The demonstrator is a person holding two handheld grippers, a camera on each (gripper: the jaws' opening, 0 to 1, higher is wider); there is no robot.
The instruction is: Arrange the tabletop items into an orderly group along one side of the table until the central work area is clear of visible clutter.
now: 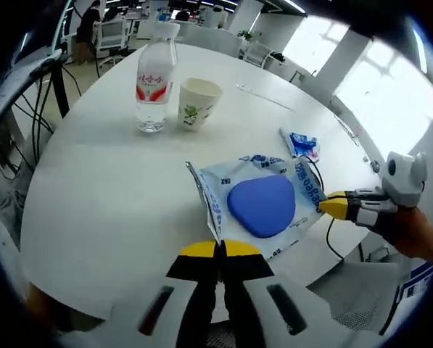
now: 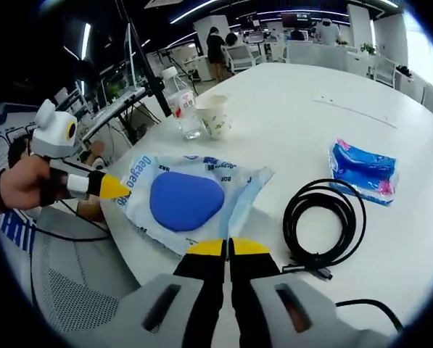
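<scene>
A clear plastic bag holding a flat blue pad lies near the edge of the round white table. My left gripper is shut, with its yellow tips pinching one edge of the bag; it enters the right gripper view from the left. My right gripper is shut on the opposite edge and enters the left gripper view from the right. A water bottle and a paper cup stand together further along the table.
A small blue tissue pack lies beyond the bag. A coiled black cable rests close beside the bag near the table edge. Chairs, desks and people are in the background; black cables hang off a stand beside the table.
</scene>
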